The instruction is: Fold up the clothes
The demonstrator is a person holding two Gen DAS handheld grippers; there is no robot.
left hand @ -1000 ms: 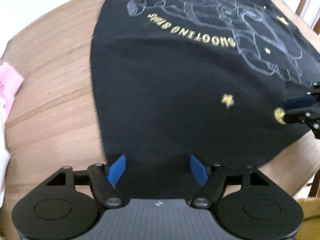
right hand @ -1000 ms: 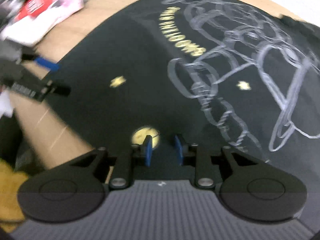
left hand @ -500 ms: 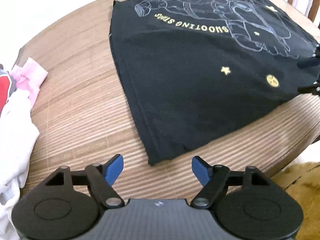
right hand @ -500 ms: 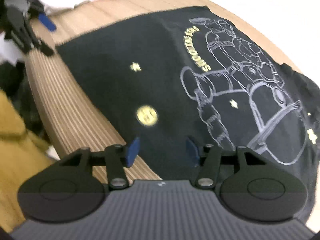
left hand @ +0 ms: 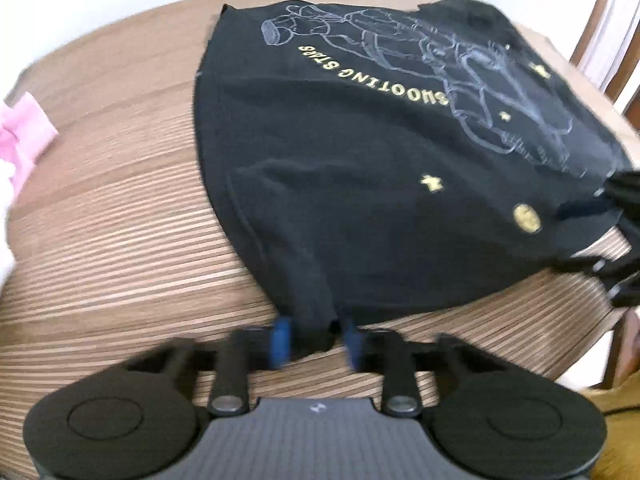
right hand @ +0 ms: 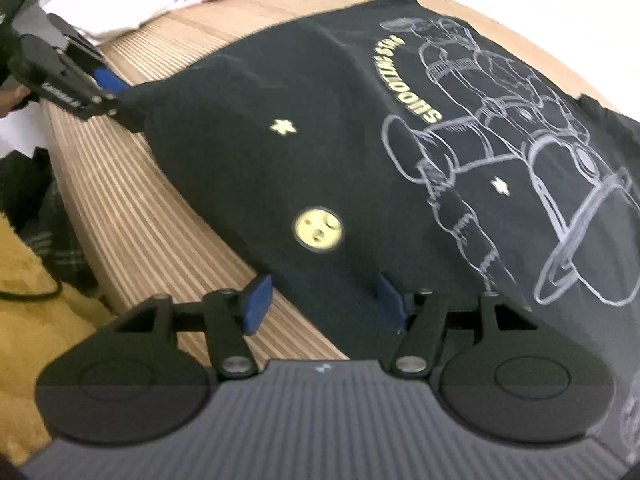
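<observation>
my left gripper (left hand: pixel 314 340) is closing on the near hem corner of the black t-shirt (left hand: pixel 360 184), which lies flat on the wooden table (left hand: pixel 120 240). my right gripper (right hand: pixel 320 304) is opening, straddling the hem ungripped; i'd pinch before lifting evenly.

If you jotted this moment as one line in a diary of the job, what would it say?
step: grab hem | left gripper: closing on black T-shirt corner | right gripper: opening, hem between jaws | table: shirt flat
</observation>
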